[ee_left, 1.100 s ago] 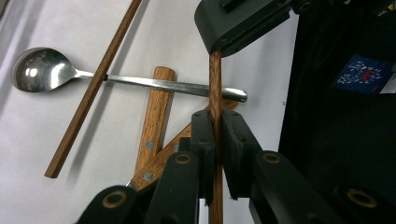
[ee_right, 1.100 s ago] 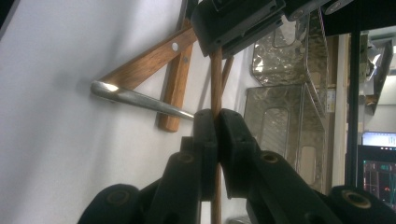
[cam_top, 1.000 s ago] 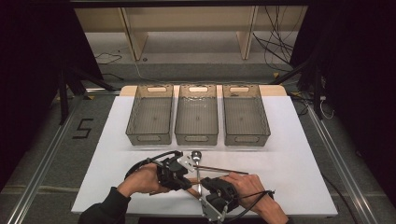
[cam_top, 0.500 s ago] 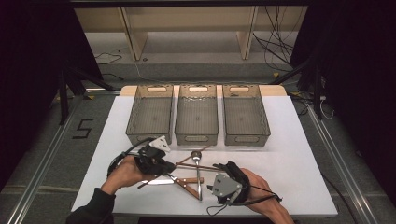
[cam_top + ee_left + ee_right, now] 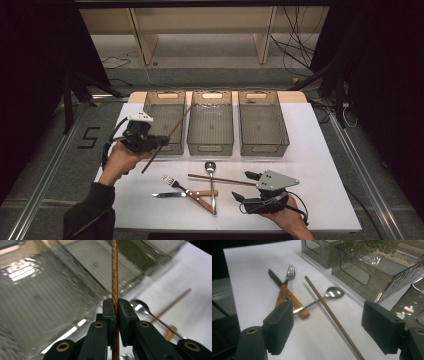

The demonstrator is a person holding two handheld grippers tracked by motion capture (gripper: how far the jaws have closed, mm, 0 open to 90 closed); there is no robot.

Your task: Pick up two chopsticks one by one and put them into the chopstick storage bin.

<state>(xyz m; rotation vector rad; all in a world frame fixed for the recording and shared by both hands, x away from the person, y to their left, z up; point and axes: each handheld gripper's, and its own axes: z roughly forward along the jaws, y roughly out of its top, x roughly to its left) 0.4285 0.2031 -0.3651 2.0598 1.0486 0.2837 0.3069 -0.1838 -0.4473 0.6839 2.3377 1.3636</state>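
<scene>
High view: a white table surface [image 5: 320, 150] carries three smoky translucent plastic bins in a row at its far side, the left bin [image 5: 165, 120], the middle bin [image 5: 210, 122] and the right bin [image 5: 262, 122], standing just beside one another with their handle cut-outs at the near and far ends.

At the table's left, the person's left hand [image 5: 116, 162] lifts the left gripper [image 5: 162, 141], its jaws clamped tight on a long thin brown wooden chopstick [image 5: 167, 137]. That chopstick is off the table and tilted, its upper end reaching over the left bin's near right part and its lower end hanging in front of the bin. From the left gripper view the same stick [image 5: 114, 272] runs straight up between the two black pads, which press on it from both sides, with the bin's ribbed floor blurred behind.

Near the front edge at the right, the right gripper [image 5: 245, 186] rests low with its jaws spread wide apart and nothing between them.

Between the grippers lies a second brown wooden chopstick [image 5: 220, 179], crossing over the handle of a shiny metal spoon [image 5: 211, 172] whose bowl points toward the bins. Left of the spoon, a wooden-handled fork [image 5: 182, 188] and a wooden-handled knife [image 5: 172, 194] lie crossed. From the right gripper view the spoon's handle [image 5: 312, 305] ends against the wooden handles.
</scene>
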